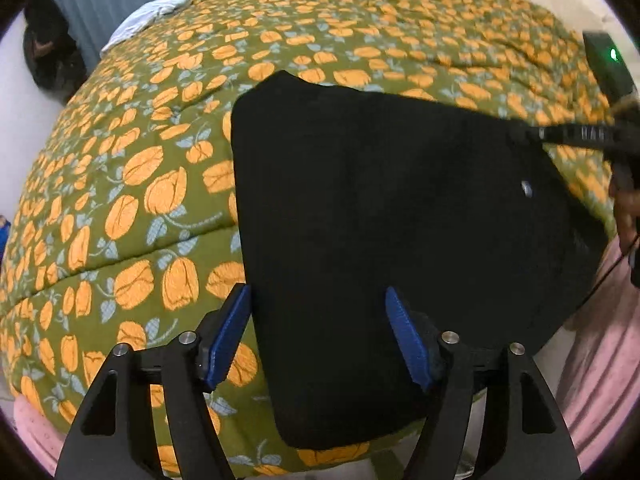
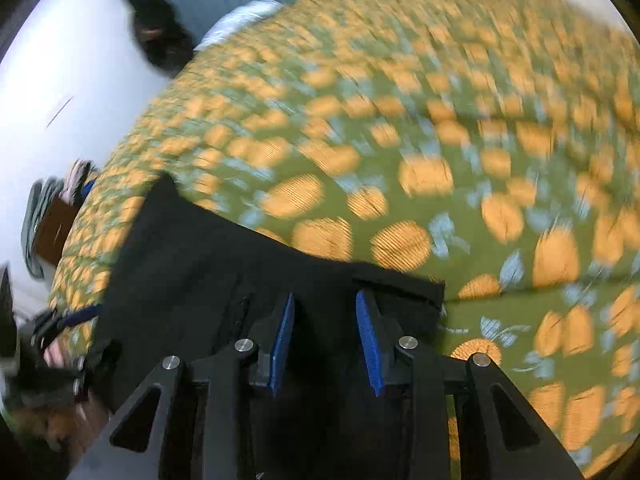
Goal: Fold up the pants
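The black pants [image 1: 380, 220] are seen lying folded on a bed covered by a green quilt [image 1: 160, 140] printed with orange flowers, close to the near edge of the bed, where a pink sheet [image 1: 600, 360] hangs down. In the left wrist view the cloth forms a broad dark panel with one rounded corner toward the middle of the quilt and a small pale button or rivet [image 1: 527, 189] near its right side. The left gripper [image 1: 320, 336] is held above the pants' near edge with its blue-padded fingers [image 1: 230, 332] set wide; the left pad is over the quilt, the right over the cloth, and nothing is pinched. At the right border of that view another dark gripper is seen reaching to the pants' far right corner. In the blurred right wrist view the right gripper [image 2: 326, 332] is shown with its fingers [image 2: 282, 340] set narrow over black cloth; whether the cloth is clamped cannot be told. A white pillow [image 1: 148, 16] lies at the far left corner of the bed.
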Demonstrator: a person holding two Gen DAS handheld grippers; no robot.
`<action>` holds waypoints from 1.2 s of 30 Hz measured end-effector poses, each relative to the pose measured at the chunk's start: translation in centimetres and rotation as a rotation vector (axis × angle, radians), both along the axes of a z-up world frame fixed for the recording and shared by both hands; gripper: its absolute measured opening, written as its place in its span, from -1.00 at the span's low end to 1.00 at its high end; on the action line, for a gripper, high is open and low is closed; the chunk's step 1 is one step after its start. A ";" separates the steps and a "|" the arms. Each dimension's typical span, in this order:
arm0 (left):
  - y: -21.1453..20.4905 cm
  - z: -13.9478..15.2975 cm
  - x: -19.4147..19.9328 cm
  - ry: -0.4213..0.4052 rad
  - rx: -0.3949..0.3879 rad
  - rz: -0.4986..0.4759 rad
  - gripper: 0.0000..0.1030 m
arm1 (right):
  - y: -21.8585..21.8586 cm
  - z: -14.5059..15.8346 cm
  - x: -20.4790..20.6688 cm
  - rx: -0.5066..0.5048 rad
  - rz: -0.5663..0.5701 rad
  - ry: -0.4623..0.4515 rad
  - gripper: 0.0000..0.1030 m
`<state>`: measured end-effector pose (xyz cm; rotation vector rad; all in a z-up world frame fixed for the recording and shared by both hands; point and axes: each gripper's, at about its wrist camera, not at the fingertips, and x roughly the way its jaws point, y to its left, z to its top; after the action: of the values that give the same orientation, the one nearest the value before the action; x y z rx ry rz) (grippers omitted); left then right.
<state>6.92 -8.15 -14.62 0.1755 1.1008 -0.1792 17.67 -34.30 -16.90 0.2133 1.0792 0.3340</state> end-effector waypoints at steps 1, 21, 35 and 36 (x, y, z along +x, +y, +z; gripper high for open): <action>0.1 0.3 -0.3 -0.001 -0.003 0.001 0.39 | -0.1 0.7 -0.4 0.008 -0.012 -0.012 -0.37; 2.2 0.0 -0.9 0.057 -0.020 0.121 0.63 | 3.4 0.8 -12.0 -0.064 0.036 0.054 -0.33; 2.1 -0.4 -0.8 0.057 -0.019 0.121 0.68 | 3.7 0.2 -11.6 -0.048 0.024 0.056 -0.27; 2.2 -0.4 -0.8 0.058 -0.024 0.122 0.69 | 3.7 0.2 -11.6 -0.047 0.025 0.057 -0.27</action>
<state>6.14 -5.92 -15.02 0.0821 1.1631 -0.0886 6.11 -30.62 -16.69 0.1686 1.1455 0.3260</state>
